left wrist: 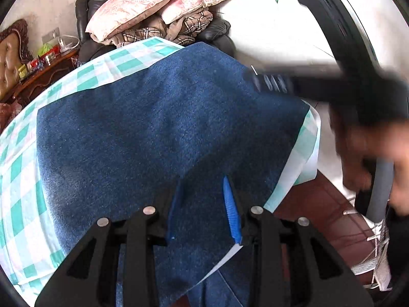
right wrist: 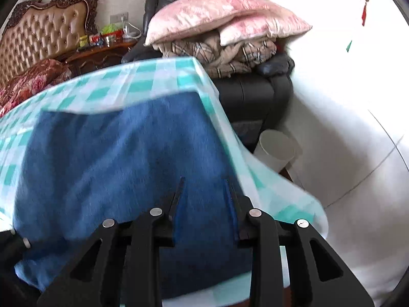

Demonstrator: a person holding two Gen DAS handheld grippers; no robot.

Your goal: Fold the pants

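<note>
Checked cloth [left wrist: 20, 192] borders the pants [left wrist: 153, 133]; each hand-held gripper [left wrist: 203, 186] [right wrist: 204, 186] part-open, grip unclear.

Black left gripper [left wrist: 203, 192] and right gripper [right wrist: 204, 192], blue-padded fingers [left wrist: 231, 215], round silver screws [left wrist: 149, 210].

Right hand-held gripper [left wrist: 281, 83]: motion-blurred in the left wrist view. Pants [right wrist: 115, 153]: smeared, near hem cut off at the frame bottom. Items on the wooden side table [left wrist: 41, 69]: too small to identify.
</note>
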